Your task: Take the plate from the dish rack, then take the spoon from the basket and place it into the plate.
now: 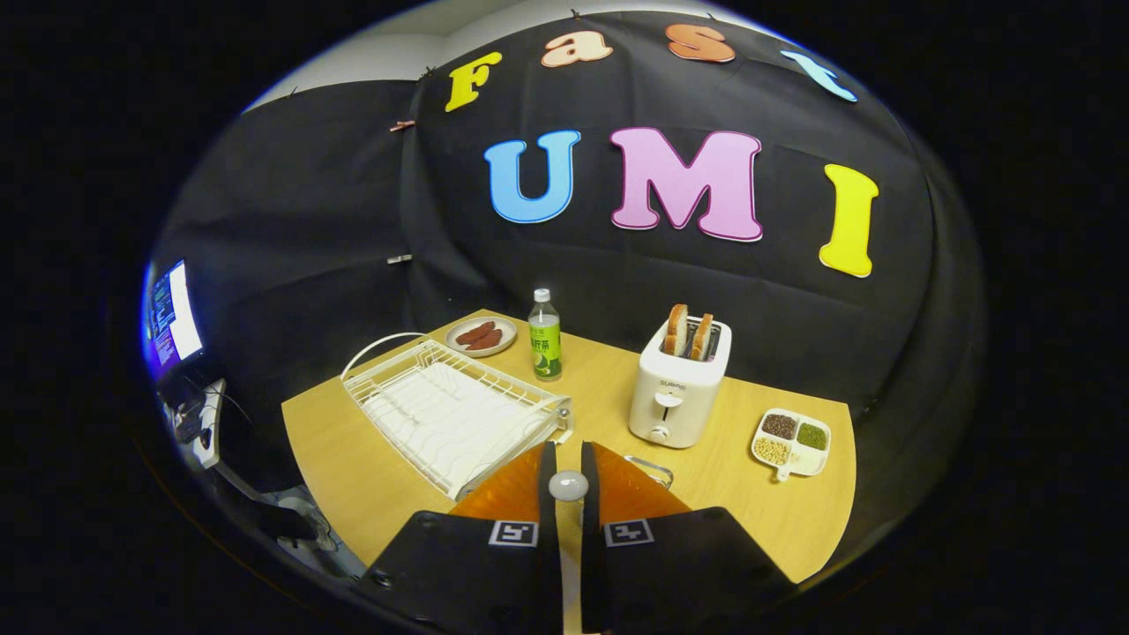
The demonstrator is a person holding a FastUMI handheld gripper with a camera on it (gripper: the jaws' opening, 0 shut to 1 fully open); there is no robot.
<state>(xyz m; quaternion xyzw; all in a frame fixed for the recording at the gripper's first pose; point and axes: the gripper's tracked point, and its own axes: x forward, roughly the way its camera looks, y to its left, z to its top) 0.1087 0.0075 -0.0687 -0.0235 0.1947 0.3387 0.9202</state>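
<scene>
My gripper (569, 472) is held above the near side of the wooden table (370, 476). Its two orange fingers (512, 489) are nearly closed on a white spoon (569, 486). The spoon's rounded end sticks up between the fingertips, and its white shaft runs back down the gap between them. The white wire dish rack (450, 414) lies just ahead of the fingers to the left, with no dish standing in its slots. A bit of metal wire basket (651, 467) peeks out from behind the right finger; the fingers hide the rest of it.
A white toaster (677, 388) with two bread slices stands beyond the right finger. A green bottle (544, 337) and a small plate of sausages (481, 336) sit at the back. A divided dish of beans (791, 438) is at the right. A laptop (175, 319) stands off the table's left.
</scene>
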